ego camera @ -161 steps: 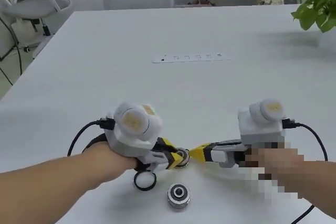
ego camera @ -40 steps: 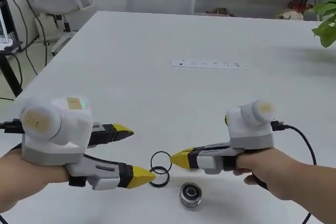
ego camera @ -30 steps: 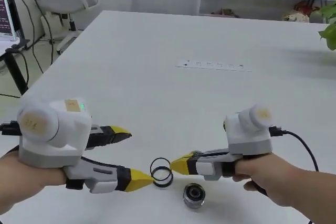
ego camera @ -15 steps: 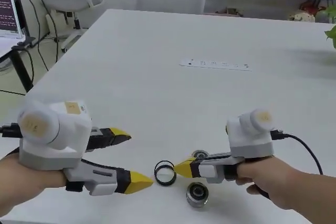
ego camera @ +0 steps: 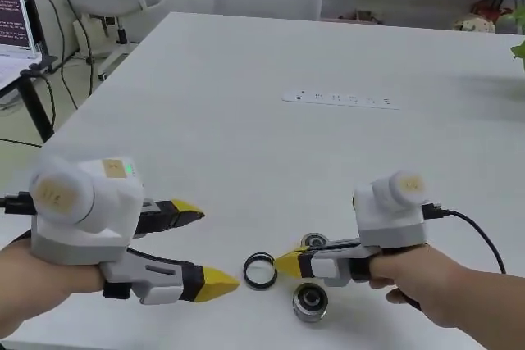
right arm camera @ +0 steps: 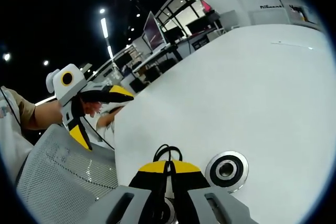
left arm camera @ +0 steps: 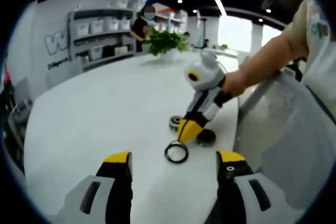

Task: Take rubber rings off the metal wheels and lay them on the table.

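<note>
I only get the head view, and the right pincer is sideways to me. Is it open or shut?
Observer: Shut. In the right gripper view, the right gripper has its two yellow tips pressed together. The black loops of the rubber rings show just past them, and I cannot tell whether they are pinched.
Child: What about the wheel half hidden behind that pincer?
Observer: The right gripper view shows that wheel whole. It lies flat on the table, hole up, beside the tips and apart from them.
</note>
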### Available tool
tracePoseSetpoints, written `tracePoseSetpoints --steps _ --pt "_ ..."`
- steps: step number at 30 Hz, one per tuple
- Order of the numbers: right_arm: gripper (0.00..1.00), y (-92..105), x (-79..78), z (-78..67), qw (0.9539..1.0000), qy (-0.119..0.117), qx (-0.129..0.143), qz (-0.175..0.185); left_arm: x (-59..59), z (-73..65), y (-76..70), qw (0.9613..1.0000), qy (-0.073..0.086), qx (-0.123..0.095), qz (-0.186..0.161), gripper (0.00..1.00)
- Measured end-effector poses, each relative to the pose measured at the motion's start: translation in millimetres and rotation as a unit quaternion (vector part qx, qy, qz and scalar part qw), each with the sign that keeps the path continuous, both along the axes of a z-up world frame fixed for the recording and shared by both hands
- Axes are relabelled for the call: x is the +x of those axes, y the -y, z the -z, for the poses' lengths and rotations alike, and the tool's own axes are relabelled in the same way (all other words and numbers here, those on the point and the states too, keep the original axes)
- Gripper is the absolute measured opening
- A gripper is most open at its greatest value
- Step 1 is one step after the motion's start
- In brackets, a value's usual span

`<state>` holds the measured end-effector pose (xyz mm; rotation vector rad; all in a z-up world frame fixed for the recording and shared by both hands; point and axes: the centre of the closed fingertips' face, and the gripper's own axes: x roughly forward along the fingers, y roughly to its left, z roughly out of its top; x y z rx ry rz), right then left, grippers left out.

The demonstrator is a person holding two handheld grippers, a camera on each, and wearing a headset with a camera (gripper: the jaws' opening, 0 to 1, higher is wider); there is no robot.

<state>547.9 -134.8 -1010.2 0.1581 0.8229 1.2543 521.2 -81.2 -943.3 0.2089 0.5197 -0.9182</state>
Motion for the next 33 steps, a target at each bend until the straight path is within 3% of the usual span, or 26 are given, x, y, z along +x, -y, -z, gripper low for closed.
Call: tracePoseSetpoints --steps 13,25,33 --pt "0.10 2.7 3.6 -2.3 0.9999 0.007 0.000 0.008 -1.2 1.2 3.2 1.0000 -0.004 0.000 0.003 0.65" --pt "0.18 7.0 10.6 -32.4 0.9991 0.023 0.028 0.022 1.6 -8.7 4.8 1.0000 0.002 -0.004 0.004 0.66" --pt "0.24 18.7 12.2 -52.8 0.9978 0.047 0.037 0.028 4.6 -18.6 4.6 0.9999 0.009 -0.008 -0.002 0.66"
